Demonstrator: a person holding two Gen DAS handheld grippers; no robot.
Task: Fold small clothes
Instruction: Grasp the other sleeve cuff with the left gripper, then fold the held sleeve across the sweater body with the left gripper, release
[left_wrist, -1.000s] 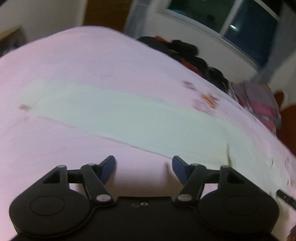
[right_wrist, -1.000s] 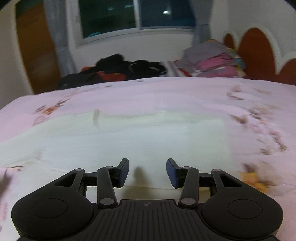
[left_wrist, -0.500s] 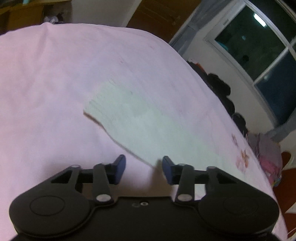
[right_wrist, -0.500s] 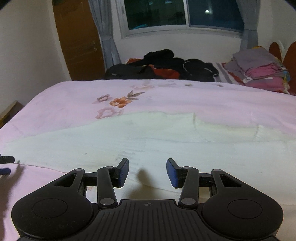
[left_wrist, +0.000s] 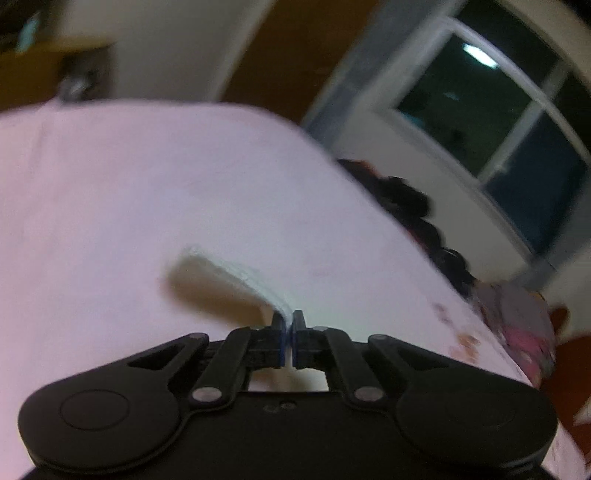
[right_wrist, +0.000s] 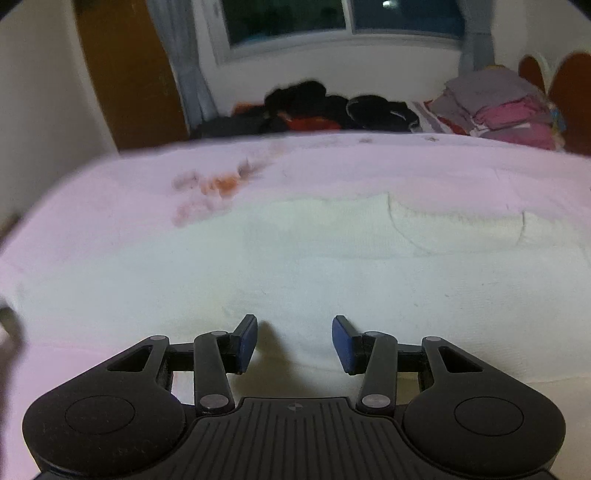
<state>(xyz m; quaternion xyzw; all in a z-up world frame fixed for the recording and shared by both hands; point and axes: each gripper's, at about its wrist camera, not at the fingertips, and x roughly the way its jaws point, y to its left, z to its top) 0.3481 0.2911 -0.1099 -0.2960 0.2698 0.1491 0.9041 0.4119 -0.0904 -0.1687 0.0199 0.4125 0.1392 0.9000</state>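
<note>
The left claw (left_wrist: 287, 330) has just been closing and is now clenched on the end of the cream cloth (left_wrist: 236, 275), whose edge lifts limply off the pink bed (left_wrist: 110, 206). The cloth (right_wrist: 295, 266) lies spread flat across the bed (right_wrist: 92, 206). It looks light, thin and floppy, so it probably sags unless taken at a corner or hem. The right claw (right_wrist: 294, 341) hovers over the near edge, jaws apart, gripping nothing.
</note>
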